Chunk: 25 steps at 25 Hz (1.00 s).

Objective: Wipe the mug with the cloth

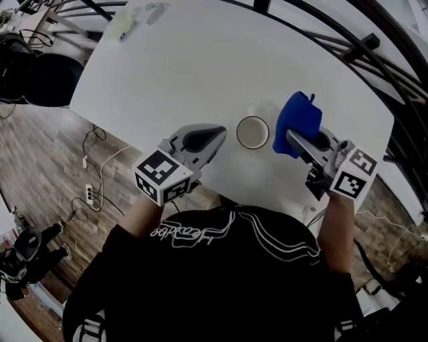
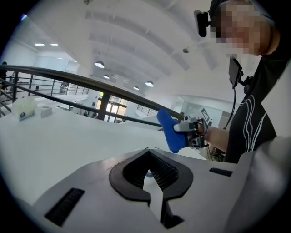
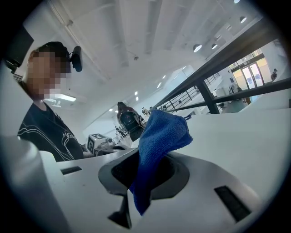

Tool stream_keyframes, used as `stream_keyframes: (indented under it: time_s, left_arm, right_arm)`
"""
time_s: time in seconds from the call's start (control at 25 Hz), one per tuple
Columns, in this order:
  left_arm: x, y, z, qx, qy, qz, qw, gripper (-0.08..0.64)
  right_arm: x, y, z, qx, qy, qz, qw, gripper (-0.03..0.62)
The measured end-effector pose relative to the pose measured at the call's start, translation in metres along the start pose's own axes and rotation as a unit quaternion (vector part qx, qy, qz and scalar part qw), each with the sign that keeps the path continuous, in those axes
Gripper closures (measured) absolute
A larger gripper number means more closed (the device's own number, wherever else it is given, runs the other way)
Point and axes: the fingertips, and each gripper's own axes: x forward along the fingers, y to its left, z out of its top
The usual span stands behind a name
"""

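The mug (image 1: 252,132) stood upright on the white table (image 1: 200,67), near the edge closest to the person, its open mouth facing up and its inside pale. It sat between the two tools and touched neither. Just to its right hung the cloth (image 1: 295,119), a blue one, bunched and raised off the table surface beside the mug's rim.

The right tongs (image 1: 292,139) were clamped on that cloth. In the right gripper view the blue fabric (image 3: 160,136) came up out of the dark padded opening and folded over, with a tail of it hanging down through the slit between the jaws.

The left tongs (image 1: 218,135) lay to the mug's left, pointing toward it. Their jaws were together with nothing between them; in the left gripper view only bare white table showed through the dark padded opening (image 2: 152,170).

At the table's far corner lay a few small pale objects (image 1: 132,19), well apart from the mug. A dark railing (image 1: 348,40) curved round the far side.
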Motion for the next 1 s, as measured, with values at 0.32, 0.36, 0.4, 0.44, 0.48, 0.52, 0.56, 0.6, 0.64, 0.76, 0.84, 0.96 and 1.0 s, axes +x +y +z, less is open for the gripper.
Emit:
stream_keyframes:
  time_s: [0.32,0.36,0.4,0.44,0.48,0.52,0.56,0.6,0.64,0.76,0.84,0.96,1.0]
  left_arm:
    - [0.023,0.024,-0.018,-0.030,0.012,-0.001,0.9995,0.552]
    - [0.024,0.023,-0.019,-0.036,0.012,-0.001,0.9993,0.552]
    - [0.026,0.022,-0.019,-0.041,0.013,-0.002,0.9991,0.554]
    - [0.027,0.021,-0.020,-0.043,0.014,-0.004,0.9990,0.552]
    - [0.028,0.021,-0.020,-0.043,0.015,-0.006,0.9989,0.552]
    - [0.028,0.023,-0.022,-0.042,0.016,-0.008,0.9989,0.552]
    - [0.028,0.026,-0.024,-0.042,0.016,-0.010,0.9989,0.552]
    - [0.027,0.029,-0.025,-0.043,0.016,-0.010,0.9989,0.552]
    - [0.027,0.032,-0.027,-0.045,0.017,-0.011,0.9988,0.554]
    - [0.029,0.034,-0.031,-0.046,0.022,-0.011,0.9986,0.554]
    - [0.031,0.033,-0.032,-0.049,0.025,-0.010,0.9985,0.552]
    - [0.034,0.031,-0.034,-0.057,0.026,-0.008,0.9980,0.552]
    - [0.035,0.031,-0.035,-0.058,0.026,-0.007,0.9979,0.552]
  right_arm:
    - [0.027,-0.039,-0.018,-0.014,0.053,0.039,0.998,0.541]
    - [0.029,-0.041,-0.020,-0.013,0.055,0.044,0.997,0.541]
    - [0.030,-0.042,-0.020,-0.011,0.055,0.050,0.997,0.541]
    - [0.031,-0.044,-0.019,-0.009,0.054,0.056,0.997,0.541]
    - [0.033,-0.046,-0.018,-0.008,0.054,0.060,0.997,0.541]
    - [0.037,-0.048,-0.018,-0.007,0.055,0.063,0.996,0.541]
    - [0.041,-0.050,-0.018,-0.006,0.058,0.065,0.996,0.541]
    - [0.046,-0.052,-0.019,-0.007,0.062,0.068,0.996,0.541]
    - [0.049,-0.053,-0.020,-0.008,0.067,0.072,0.995,0.541]
    - [0.055,-0.051,-0.025,-0.012,0.082,0.091,0.992,0.541]
    - [0.055,-0.050,-0.029,-0.012,0.089,0.101,0.991,0.541]
    - [0.054,-0.052,-0.034,-0.009,0.094,0.108,0.990,0.541]
    - [0.054,-0.054,-0.035,-0.007,0.097,0.108,0.989,0.541]
